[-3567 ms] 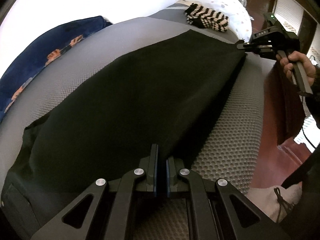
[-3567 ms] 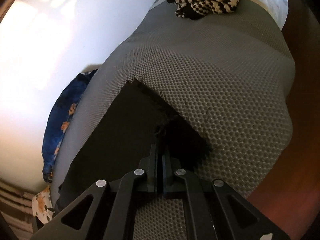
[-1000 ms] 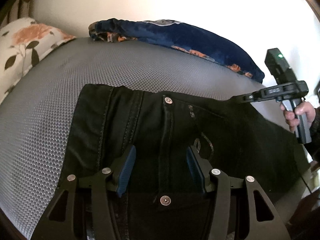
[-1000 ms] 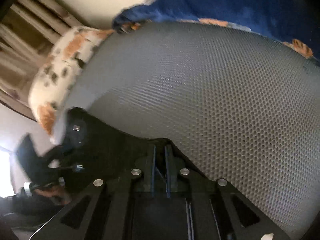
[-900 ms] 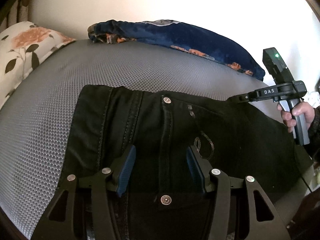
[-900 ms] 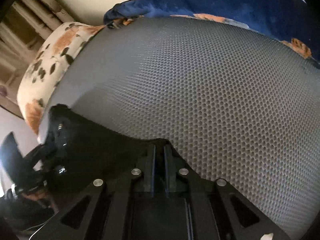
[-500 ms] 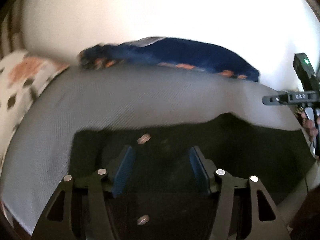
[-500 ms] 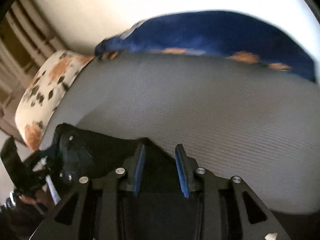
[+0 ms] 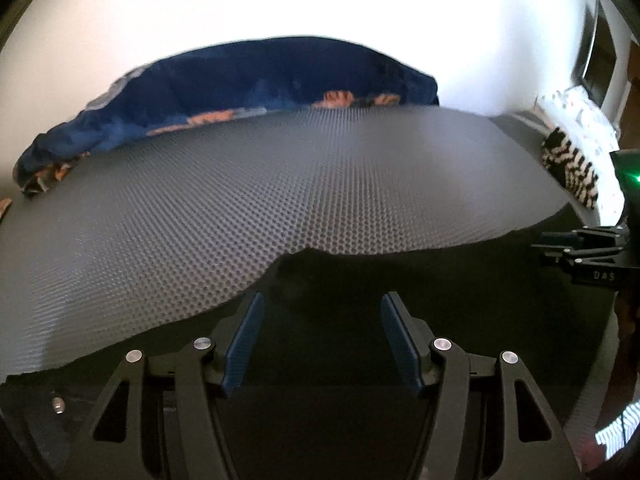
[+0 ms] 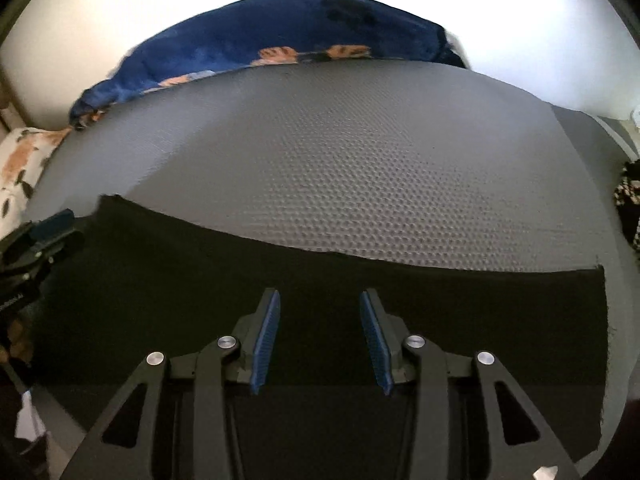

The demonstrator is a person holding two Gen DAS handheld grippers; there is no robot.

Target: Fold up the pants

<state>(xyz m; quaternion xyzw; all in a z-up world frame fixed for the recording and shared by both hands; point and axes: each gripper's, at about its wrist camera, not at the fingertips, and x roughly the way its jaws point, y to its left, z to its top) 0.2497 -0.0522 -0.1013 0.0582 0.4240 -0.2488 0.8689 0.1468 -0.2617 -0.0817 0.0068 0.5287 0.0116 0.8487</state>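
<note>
Both tongs empty, jaws apart. Left gripper [image 9: 320, 340]: blue pads spread wide, only dark cloth visible beneath the gap, nothing clamped. Right gripper [image 10: 319, 340]: same, pads open, nothing between them.

Black pants [image 10: 320, 280] lie flat on the grey honeycomb mattress [image 10: 360, 160], along its near edge, running left to right under both tools. In the right wrist view the far edge of the cloth sits just beyond the fingertips; the squared end of the cloth is off to the right. In the left wrist view the far edge is uneven, with a raised hump just beyond the left fingertip. A metal rivet [image 9: 58, 405] shows at lower left, so the waist end is judged to be by the left tool. Cannot tell whether the tools touch the cloth or hover above it.

Risks (judgement):
- Cloth lies near the mattress edge; a pull towards the operator may drag it off.
- Black layers are hard to separate by eye; a pinch may take one layer only, giving a skewed fold.
- The hump may be pressed into a crease if folded over without smoothing.
- Grippers are well apart; uneven lifting would twist the cloth.

Farther back: zigzag knit [image 9: 572, 176] at the right, blue floral blanket [image 9: 240, 88] against the white wall [image 9: 320, 0]. Both well apart from the pants.
</note>
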